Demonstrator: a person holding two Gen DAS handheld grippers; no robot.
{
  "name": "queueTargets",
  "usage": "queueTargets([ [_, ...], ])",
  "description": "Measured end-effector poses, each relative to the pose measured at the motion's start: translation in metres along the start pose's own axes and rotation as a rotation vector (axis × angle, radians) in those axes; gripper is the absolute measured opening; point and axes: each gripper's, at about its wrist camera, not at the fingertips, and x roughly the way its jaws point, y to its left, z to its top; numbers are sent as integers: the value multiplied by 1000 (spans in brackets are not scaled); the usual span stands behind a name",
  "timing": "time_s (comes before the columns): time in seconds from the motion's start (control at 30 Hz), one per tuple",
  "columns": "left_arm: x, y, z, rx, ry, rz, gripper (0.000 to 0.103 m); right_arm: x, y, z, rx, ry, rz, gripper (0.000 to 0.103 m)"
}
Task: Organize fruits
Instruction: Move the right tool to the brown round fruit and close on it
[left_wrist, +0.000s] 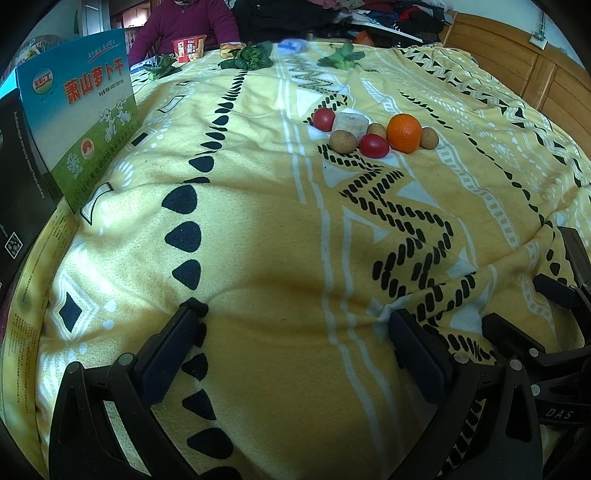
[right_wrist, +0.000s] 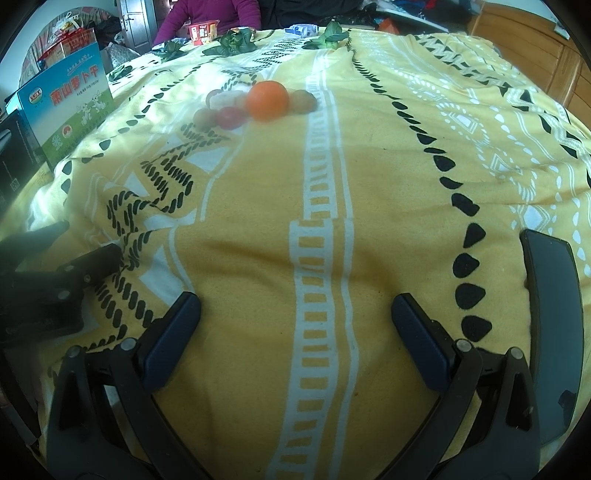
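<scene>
Both grippers, left gripper (left_wrist: 295, 317) and right gripper (right_wrist: 295, 306), hover with fingers spread and empty over the yellow blanket (left_wrist: 258, 229). Farther off, two red tomatoes (left_wrist: 373, 145), small brown fruits (left_wrist: 343, 141) and an orange (left_wrist: 404, 133) sit clustered together, touching.

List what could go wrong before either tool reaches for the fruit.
1. The fruit sits bunched together: the orange touches small brown fruits and a red tomato, so closing on one may roll the others.
2. The blanket is soft and rumpled; round fruit could roll away.
3. A phone lies beside the right tool.
</scene>
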Motion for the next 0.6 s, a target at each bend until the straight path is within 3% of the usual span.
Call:
queueTargets([
  [0.1,1,1,2,-1,19,-7,103,1,-5,-1,11,-2,30,103],
  [0.23,-2,6,15,-2,103,-72,102,-3,-11,-3,28,-15,84,103],
  [0.33,-14,9,35,-35,37,-177,100,-7,-16,-5,52,-33,129,103],
  [0.43,-14,5,66,-48,-16,-222,95,-10,-17,-6,59,-40,148,103],
  [0.5,2,-5,87,-5,-9,-202,86,-12,-20,-7,73,-45,173,103],
  [0.53,15,-9,96,15,13,-187,71,-12,-23,-7,86,-47,192,103],
  [0.57,29,-11,102,22,40,-177,48,-12,-27,-7,101,-49,215,103],
  [0.6,44,-11,108,16,73,-183,37,-13,-31,-7,121,-54,242,103],
])
